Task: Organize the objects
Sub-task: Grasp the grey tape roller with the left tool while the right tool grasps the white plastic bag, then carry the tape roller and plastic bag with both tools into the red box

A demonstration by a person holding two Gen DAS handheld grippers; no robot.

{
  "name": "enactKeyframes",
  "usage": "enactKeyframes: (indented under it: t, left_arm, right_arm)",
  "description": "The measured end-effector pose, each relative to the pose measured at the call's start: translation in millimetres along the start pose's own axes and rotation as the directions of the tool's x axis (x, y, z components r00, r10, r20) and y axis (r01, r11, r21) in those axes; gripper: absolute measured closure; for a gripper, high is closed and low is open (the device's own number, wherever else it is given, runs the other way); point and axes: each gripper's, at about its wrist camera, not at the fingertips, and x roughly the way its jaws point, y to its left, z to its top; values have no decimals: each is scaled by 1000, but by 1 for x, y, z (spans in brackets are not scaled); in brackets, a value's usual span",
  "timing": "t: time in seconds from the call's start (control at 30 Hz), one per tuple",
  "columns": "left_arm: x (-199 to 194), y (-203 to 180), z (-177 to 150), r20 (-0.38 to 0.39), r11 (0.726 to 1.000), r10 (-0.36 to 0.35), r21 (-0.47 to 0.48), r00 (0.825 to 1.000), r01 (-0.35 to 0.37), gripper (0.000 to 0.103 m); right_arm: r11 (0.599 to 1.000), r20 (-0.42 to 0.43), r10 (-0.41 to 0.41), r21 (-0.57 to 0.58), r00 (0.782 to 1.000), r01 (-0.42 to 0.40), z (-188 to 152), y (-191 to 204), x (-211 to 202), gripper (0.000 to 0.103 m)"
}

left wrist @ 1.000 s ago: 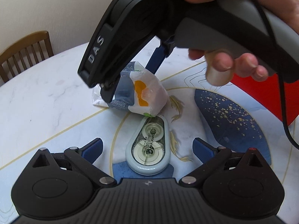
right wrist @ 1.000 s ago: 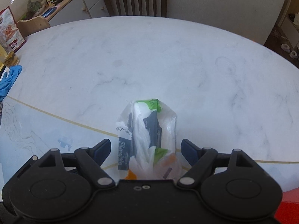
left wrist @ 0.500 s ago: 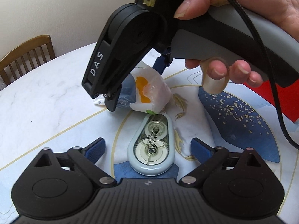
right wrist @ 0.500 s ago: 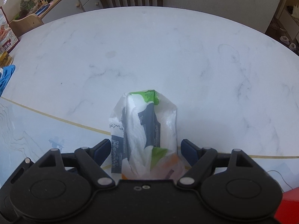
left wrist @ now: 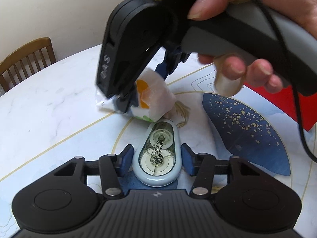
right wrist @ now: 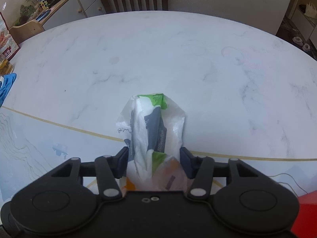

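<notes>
White marble is filling most of what we are seeing: a round table (right wrist: 198, 69) with a gold line and blue artwork printed across its near side, wooden chairs (left wrist: 25, 57) standing behind it, and a cluttered sideboard running along the far wall in the right wrist view.

We are closing our left gripper (left wrist: 156, 158) around a correction tape dispenser (left wrist: 157, 154) that is lying flat on the table; its blue pads are flanking the dispenser's sides, just touching or all but touching. At the same time we are closing our right gripper (right wrist: 154, 161) on a crumpled tissue pack (right wrist: 152, 130), and its pads are already pressing into the soft wrapper. From the left wrist view the pack (left wrist: 150, 103) is sitting just beyond the dispenser's tip, with the right hand (left wrist: 247, 45) squeezing the handle above it.

We are judging the task to be at an early stage: both items are only being grasped, neither looks lifted, and no destination is showing except a red object (left wrist: 277, 107) at the table's edge, which we cannot identify.
</notes>
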Motion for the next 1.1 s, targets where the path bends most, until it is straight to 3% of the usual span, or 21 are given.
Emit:
enactKeyframes:
  t: [0.23,0.63,1.1]
  left_arm:
    - [-5,-1,0,-12,999,35,-33,999,-35,52]
    - [-37,4,5,-21,984,55,-166,998,-57,52]
    - [-99,-43,45,37,971,5,-237,999,4,52]
  right_arm:
    - [999,54,18,30,998,-20,-7,-12,-33,63]
    - [997,115,38,65,993,-46,-49,-39,-98,64]
    - [992,192,98,59,976,-111,-102,-78,-179,64]
